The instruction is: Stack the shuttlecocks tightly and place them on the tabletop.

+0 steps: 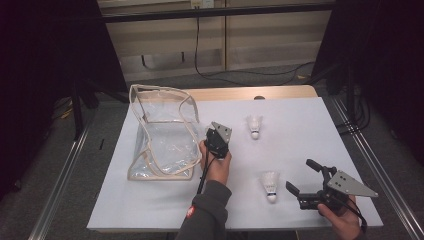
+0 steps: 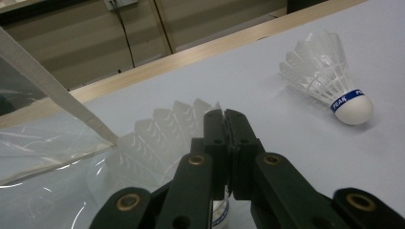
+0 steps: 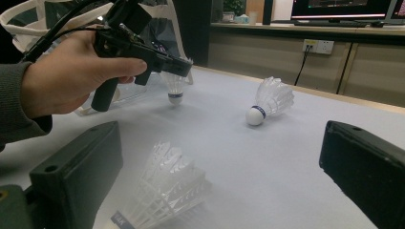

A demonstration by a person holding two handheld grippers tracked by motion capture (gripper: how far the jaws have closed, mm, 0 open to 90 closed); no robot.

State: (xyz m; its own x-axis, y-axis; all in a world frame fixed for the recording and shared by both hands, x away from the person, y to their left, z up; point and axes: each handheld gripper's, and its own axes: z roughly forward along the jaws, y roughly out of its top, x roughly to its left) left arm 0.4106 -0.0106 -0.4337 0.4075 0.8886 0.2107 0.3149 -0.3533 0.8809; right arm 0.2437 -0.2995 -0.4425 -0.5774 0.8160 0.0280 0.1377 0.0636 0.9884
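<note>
Left gripper [image 2: 224, 119] hides its clamped shuttlecock's [image 2: 162, 138] cork.

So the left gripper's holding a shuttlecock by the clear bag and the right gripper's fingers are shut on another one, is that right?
Not quite. The right gripper has its fingers wide open; that shuttlecock lies loose on the table before them, as the right gripper view shows. The rest is right.

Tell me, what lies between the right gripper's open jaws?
One shuttlecock lies on the white table between the right gripper jaws, untouched, in the right gripper view.
</note>
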